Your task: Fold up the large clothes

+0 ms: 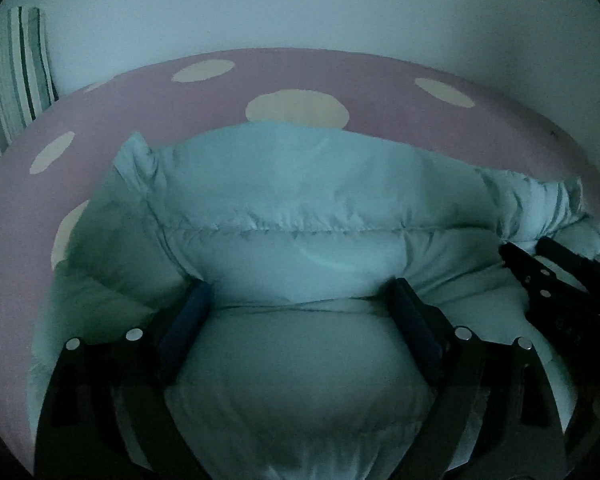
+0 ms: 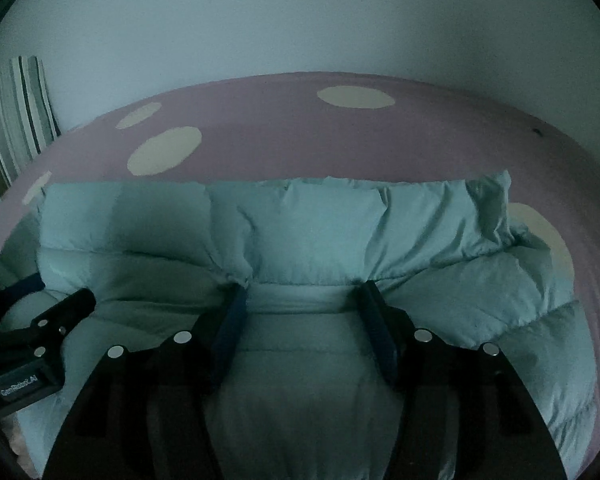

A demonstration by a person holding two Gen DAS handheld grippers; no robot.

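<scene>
A pale blue-green quilted jacket (image 1: 300,200) lies on a pink sheet (image 1: 228,92) with big cream-coloured dots. It is a thick, puffy garment with stitched seams running across it. In both views it fills the near and middle part of the picture, and the sheet shows beyond it and at its sides. In the left wrist view one seam crosses the jacket from side to side, and the far edge of the jacket makes a rounded hump just before a cream dot (image 1: 297,110). In the right wrist view the far edge is a row of padded sections, and the right corner stands up a little, with wrinkles under it.

The left gripper (image 1: 300,296) is over the jacket. Its jaws stand wide apart, and the blue pads (image 1: 186,320) rest on or just above the cloth, with a soft bulge of the jacket lying between them. The pads do not press this bulge, so nothing is held.

The right gripper (image 2: 300,300) is also over the jacket, beside the left one. Its jaws stand partly open, narrower than the left pair, and a strip of jacket is seen between them, not pinched.

Each gripper appears at the edge of the other's view, and they are near each other.

Behind the bed is a plain pale wall (image 1: 300,8). At the far left a striped cushion (image 1: 14,72) leans against it.
</scene>
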